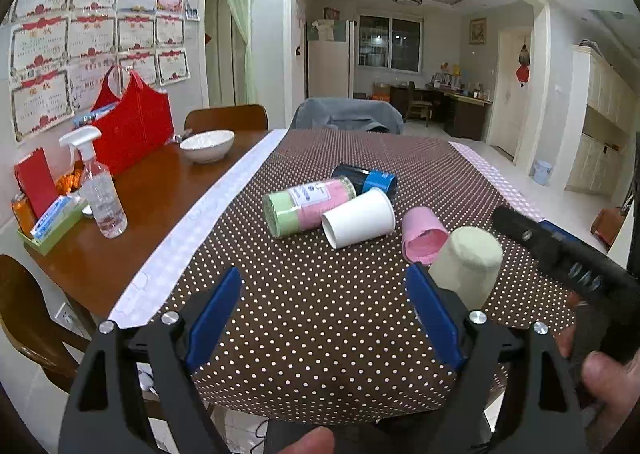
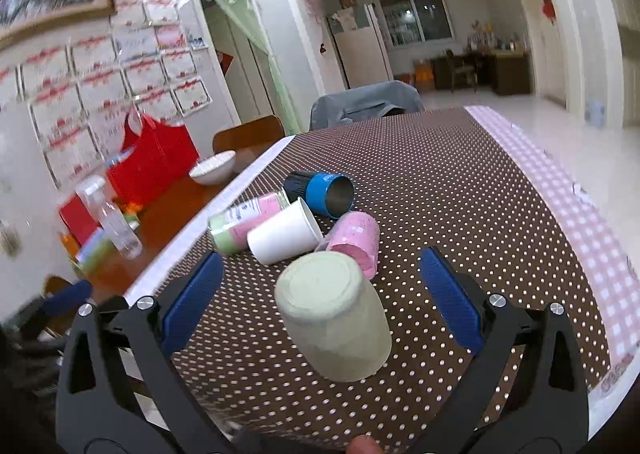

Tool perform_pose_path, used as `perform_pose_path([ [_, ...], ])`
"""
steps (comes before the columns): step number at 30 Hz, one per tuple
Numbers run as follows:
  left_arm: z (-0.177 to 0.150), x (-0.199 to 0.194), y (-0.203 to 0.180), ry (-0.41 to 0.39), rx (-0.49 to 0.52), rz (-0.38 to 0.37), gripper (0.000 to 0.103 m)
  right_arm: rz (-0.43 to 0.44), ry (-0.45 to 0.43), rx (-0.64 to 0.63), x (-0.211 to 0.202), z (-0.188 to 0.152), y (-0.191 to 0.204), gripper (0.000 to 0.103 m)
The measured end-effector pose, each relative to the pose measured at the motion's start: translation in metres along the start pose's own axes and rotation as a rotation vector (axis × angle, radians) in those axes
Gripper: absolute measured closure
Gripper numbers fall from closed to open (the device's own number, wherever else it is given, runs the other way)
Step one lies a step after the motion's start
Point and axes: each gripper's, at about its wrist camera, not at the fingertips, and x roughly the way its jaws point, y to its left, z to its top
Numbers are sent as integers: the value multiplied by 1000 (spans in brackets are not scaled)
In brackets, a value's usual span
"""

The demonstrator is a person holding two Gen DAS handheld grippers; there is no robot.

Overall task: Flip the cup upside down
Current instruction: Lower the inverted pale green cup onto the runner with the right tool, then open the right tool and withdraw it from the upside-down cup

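Above the dotted tablecloth (image 2: 460, 189), both grippers, left (image 1: 326, 312) and right (image 2: 320, 294), hover spread apart, the right straddling the upturned green cup (image 2: 334, 314).

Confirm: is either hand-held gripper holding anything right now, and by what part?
Nothing is held. The right hand-held gripper is open around the upside-down green cup, fingers apart from it. The left hand-held gripper is open and empty.

A white bowl (image 1: 207, 145), spray bottle (image 1: 99, 185) and red bag (image 1: 134, 131) sit on the wooden table (image 1: 152, 197).
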Motion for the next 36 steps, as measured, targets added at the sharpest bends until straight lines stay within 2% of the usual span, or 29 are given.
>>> perform_pose_path([
  [7, 12, -23, -6, -41, 19, 3, 18, 37, -39, 45, -36, 13, 1, 6],
  [16, 21, -52, -8, -103, 22, -5, 18, -3, -115, 19, -82, 22, 11, 6],
  [21, 25, -65, -9, -123, 18, -12, 18, -9, -104, 15, -96, 22, 14, 6],
  [29, 27, -84, -14, -157, 24, -18, 18, -61, -106, 6, -114, 14, 15, 6],
  [36, 26, -100, -20, -197, 33, -14, 18, -137, -156, -54, -129, 9, 28, 6],
])
